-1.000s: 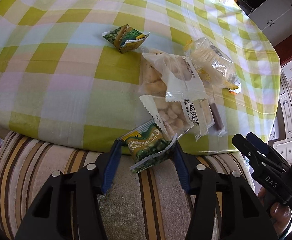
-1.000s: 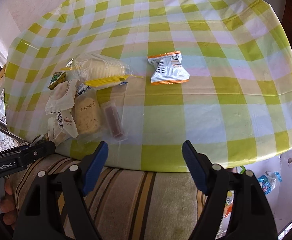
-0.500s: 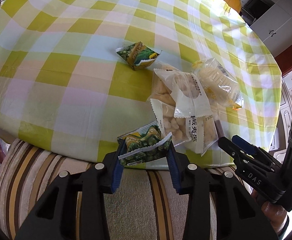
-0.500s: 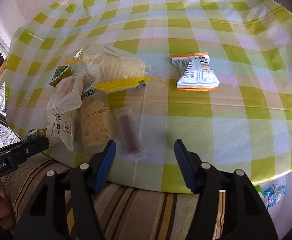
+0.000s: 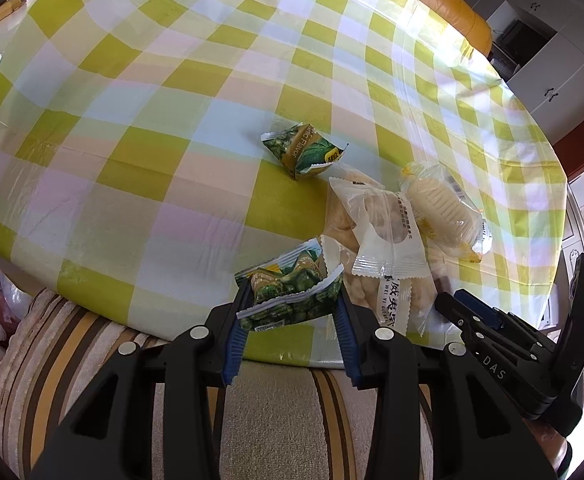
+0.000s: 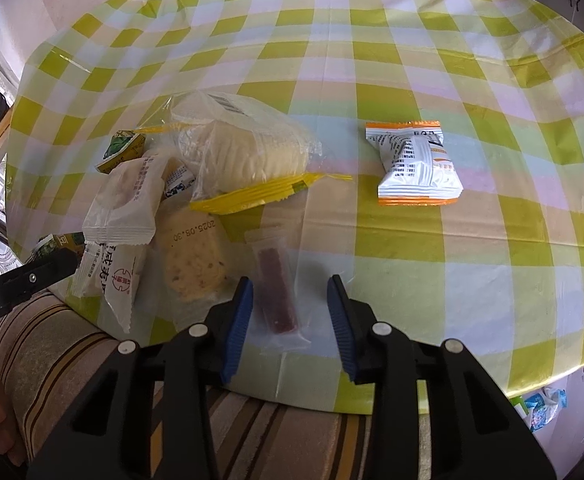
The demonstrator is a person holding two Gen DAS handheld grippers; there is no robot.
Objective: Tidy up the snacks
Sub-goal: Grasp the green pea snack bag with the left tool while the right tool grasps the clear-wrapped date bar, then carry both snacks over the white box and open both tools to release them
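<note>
my left claw (image 5: 290, 312) is pinching the green pack (image 5: 292, 294) while my right claw (image 6: 290, 312), just narrowed, straddles the red bar (image 6: 278, 294) at its 6 o'clock end without gripping, so that slick wrapper could squirt out.

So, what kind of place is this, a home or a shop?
Probably a home, likely a dining room: a round table under a checked tablecloth, white cabinets behind it, and a striped cushion at the near edge. Loose snack packets lie on the cloth.

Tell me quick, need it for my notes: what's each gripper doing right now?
Left gripper: shut on the green pea packet.
Right gripper: open, jaws just closing around the clear-wrapped red bar.
</note>
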